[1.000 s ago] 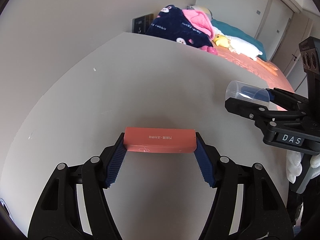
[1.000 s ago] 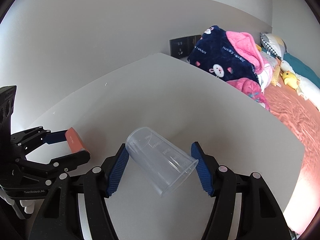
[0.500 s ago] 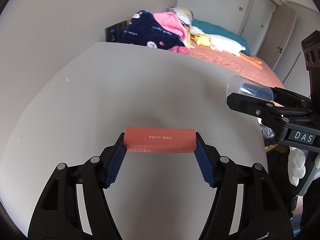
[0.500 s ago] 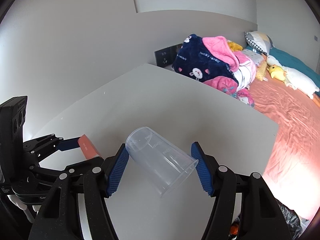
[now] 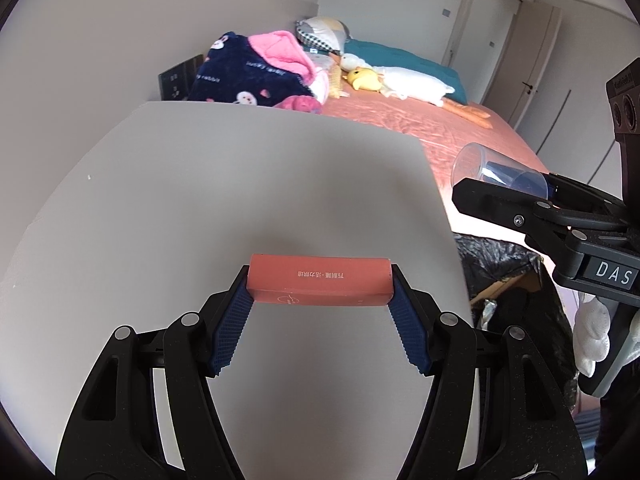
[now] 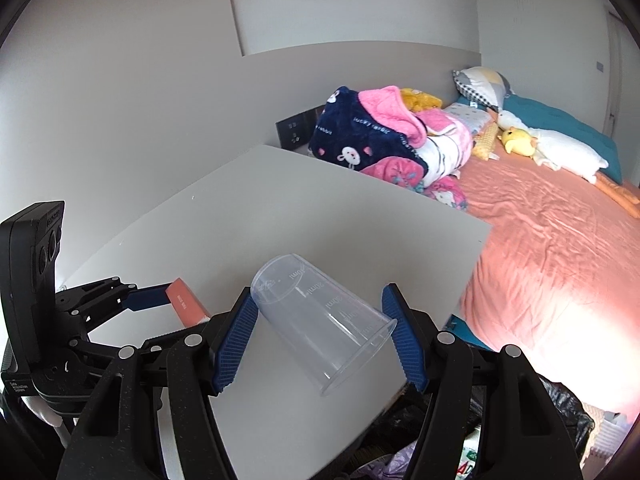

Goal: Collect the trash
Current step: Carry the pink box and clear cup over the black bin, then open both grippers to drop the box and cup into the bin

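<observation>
Gripping an orange box [image 5: 319,284], left claw [image 5: 319,312]; right claw [image 6: 325,340] clamps a clear cup [image 6: 324,320].

Bare table [image 5: 248,184] — bag [image 5: 496,252] beside.

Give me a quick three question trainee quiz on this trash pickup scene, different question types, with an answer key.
1. True or false: the left gripper holds the orange box by its two ends.
2. What does the right gripper hold? A) spoon B) clear measuring cup C) sock
3. Fill in: a black ____ sits below the table edge, beside the bed.

Key: 1 true; 2 B; 3 trash bag.
</observation>
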`<state>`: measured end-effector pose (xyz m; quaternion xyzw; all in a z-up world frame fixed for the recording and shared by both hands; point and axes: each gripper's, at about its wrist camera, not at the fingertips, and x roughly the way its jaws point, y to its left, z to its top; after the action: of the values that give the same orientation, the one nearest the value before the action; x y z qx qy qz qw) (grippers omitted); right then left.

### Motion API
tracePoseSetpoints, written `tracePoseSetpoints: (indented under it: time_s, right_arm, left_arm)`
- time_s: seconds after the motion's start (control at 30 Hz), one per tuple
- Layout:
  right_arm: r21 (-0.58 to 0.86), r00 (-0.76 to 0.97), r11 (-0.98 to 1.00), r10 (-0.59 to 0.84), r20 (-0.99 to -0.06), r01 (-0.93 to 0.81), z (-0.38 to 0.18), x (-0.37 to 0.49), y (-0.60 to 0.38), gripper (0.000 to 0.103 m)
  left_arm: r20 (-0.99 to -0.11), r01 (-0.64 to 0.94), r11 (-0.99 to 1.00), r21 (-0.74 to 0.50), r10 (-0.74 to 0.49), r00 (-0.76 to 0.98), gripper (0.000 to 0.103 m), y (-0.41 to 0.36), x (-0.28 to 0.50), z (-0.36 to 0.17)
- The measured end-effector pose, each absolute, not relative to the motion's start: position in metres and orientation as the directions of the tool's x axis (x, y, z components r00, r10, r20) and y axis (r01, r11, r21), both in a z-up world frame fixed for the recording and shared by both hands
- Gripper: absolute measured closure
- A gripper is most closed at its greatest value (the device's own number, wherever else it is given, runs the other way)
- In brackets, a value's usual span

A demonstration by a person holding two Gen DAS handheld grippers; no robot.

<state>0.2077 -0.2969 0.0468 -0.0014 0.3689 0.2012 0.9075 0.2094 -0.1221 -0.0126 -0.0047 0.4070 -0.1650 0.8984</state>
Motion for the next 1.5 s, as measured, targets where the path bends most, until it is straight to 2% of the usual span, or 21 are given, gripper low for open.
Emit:
tracePoseSetpoints:
  time_s: [0.77,1.37,1.4,1.43,1.47,1.5]
  right_arm:
    - [0.176,0.763,0.964,0.264,-0.590,-0.197,0.077,0.136,-0.405,0.037]
    - [0.184,0.796,0.980,0.166,-0.582,-0.070,0.086,0.100,-0.457,0.037]
    - [0.188,0.799,0.981,0.155,-0.580,-0.054,0.087,0.099,-0.460,0.037]
    - [0.193,0.802,0.981,0.137,-0.581,-0.028,0.087,0.098,-0.464,0.033]
    - [0.193,0.806,0.981,0.119,-0.580,-0.006,0.088,0.097,-0.467,0.021]
    - [0.188,0.815,0.982,0.088,-0.573,0.026,0.089,0.095,-0.470,0.016]
  left_arm:
    - [-0.701,0.500,0.861,-0.097,-0.415,0.579,0.039,-0.230,0.156,0.016]
    - [-0.684,0.624,0.775,-0.097,-0.507,0.524,0.038,-0.277,0.123,0.023]
    - [-0.684,0.633,0.768,-0.102,-0.516,0.516,0.031,-0.279,0.122,0.024]
    - [-0.680,0.640,0.760,-0.110,-0.527,0.509,0.013,-0.280,0.121,0.024]
    - [-0.670,0.641,0.759,-0.113,-0.535,0.514,0.007,-0.280,0.119,0.025]
    - [-0.655,0.642,0.758,-0.115,-0.544,0.525,0.006,-0.280,0.116,0.028]
